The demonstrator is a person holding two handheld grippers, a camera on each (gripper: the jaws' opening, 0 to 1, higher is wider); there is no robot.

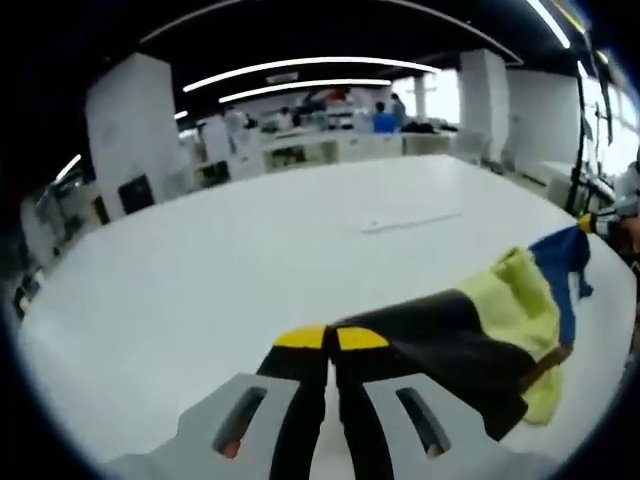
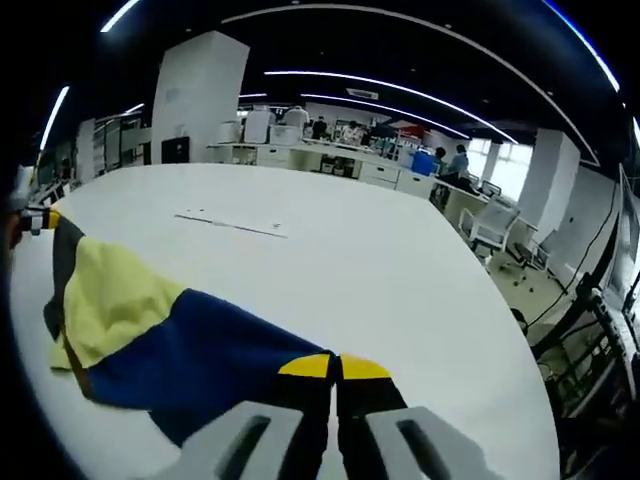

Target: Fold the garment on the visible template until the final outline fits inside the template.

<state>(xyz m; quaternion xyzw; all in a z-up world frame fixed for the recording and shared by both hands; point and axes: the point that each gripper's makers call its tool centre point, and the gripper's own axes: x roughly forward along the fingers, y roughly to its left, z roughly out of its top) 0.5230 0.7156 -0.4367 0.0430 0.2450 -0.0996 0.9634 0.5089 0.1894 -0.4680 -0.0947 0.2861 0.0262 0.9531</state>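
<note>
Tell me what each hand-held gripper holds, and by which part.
Both are shut on the garment: the left hand-held gripper pinches its black edge, and the right hand-held gripper pinches its blue edge.

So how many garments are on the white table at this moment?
1. A single black, yellow and blue garment lies on the white table, its black end pinched by the left tool and its blue end by the right tool.

We cannot make out the thin marking point(image 1: 410, 222) on the table point(image 1: 250, 260). The garment point(image 1: 490, 330) runs under the left gripper point(image 1: 331, 338), its near edge hidden. People at the far desks point(image 2: 350, 165) are too small to tell.
</note>
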